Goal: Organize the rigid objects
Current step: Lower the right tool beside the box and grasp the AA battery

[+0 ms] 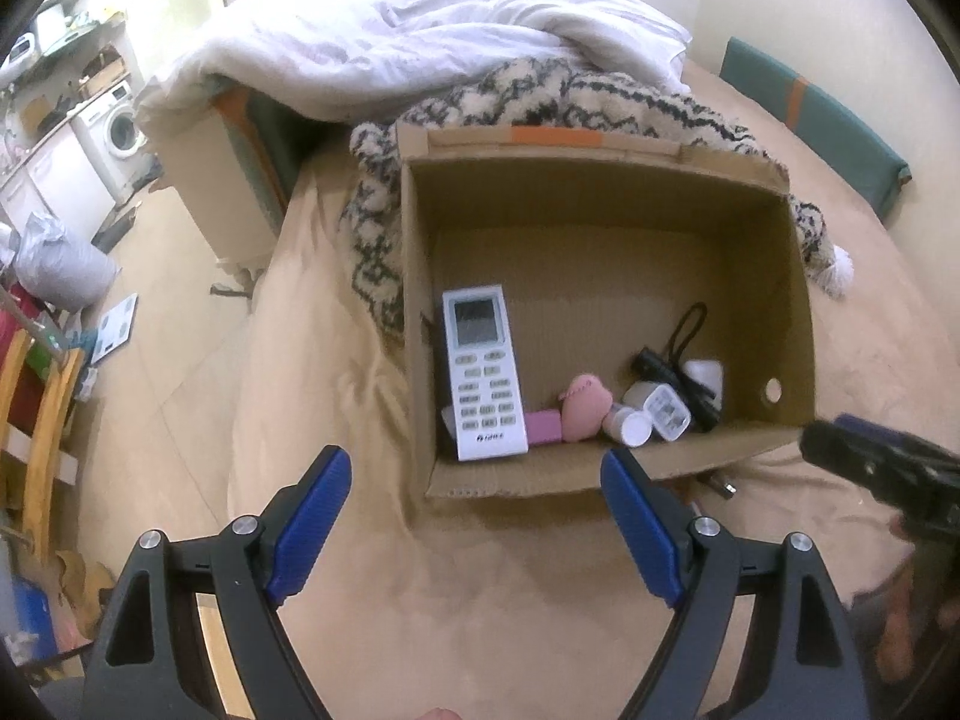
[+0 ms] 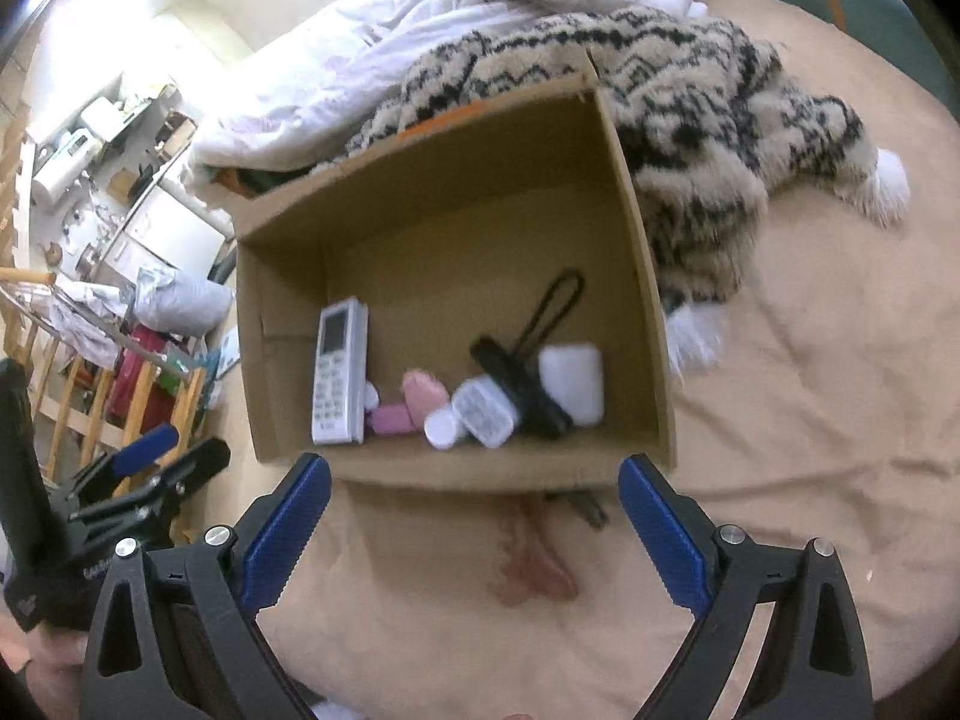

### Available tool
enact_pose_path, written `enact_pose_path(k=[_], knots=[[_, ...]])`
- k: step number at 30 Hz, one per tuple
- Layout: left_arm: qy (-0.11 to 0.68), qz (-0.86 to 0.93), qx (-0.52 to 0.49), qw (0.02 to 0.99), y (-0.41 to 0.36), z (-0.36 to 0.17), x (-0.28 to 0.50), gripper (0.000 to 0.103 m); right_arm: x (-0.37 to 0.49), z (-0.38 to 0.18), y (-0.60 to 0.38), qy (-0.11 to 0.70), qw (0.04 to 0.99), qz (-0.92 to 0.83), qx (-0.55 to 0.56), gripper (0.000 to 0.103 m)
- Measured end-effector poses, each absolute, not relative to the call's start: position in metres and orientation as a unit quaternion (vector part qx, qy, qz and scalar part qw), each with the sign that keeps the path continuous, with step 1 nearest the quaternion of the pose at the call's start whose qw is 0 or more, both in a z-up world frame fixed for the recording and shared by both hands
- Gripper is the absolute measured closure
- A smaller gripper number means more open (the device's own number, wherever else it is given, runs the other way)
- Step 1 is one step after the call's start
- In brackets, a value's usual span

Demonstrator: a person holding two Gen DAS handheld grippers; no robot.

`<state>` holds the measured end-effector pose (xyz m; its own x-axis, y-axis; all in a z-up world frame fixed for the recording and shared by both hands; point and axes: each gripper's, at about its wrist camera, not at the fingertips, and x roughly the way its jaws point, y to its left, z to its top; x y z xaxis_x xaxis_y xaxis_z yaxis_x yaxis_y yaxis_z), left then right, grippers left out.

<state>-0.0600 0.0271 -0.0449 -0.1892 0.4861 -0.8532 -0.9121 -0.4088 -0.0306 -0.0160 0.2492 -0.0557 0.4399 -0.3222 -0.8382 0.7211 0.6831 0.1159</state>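
Cardboard box [image 1: 600,228]: ahead of both tools on the bed, holding remote control [image 1: 483,369], charger [image 1: 666,414], small cases. Your left tool [image 1: 477,474] and right tool [image 2: 474,480] gape empty. Stowing looks finished; next, find any stray item.

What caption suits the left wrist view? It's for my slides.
Open left gripper above cardboard box holding remote and small items.

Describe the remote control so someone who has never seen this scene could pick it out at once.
On the bed stands an open cardboard box. Small items line its near wall, and the remote control lies at the left end of that row. It is the longest item there: a white slab with a grey screen above rows of buttons, beside a small pink block.
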Motion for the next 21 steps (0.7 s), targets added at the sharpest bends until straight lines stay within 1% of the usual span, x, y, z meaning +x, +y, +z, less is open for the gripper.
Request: enact_pose_path(k=[4, 7, 15, 21], knots=[[0.255, 0.724, -0.432, 0.474, 0.023, -0.06, -0.063, 0.019, -0.03, -0.067, 0.253, 0.427, 0.798, -0.347, 0.247, 0.0], [0.252, 0.723, -0.44, 0.469, 0.02, -0.066, -0.066, 0.019, -0.049, -0.071, 0.249, 0.421, 0.778, -0.4, 0.24, 0.0], [0.203, 0.732, -0.462, 0.459, 0.014, -0.057, -0.086, 0.019, -0.096, -0.095, 0.211, 0.394, 0.705, -0.473, 0.353, 0.0], [0.18, 0.73, -0.478, 0.454, 0.01, -0.053, -0.095, 0.019, -0.078, -0.118, 0.208, 0.421, 0.689, -0.462, 0.367, 0.001]])
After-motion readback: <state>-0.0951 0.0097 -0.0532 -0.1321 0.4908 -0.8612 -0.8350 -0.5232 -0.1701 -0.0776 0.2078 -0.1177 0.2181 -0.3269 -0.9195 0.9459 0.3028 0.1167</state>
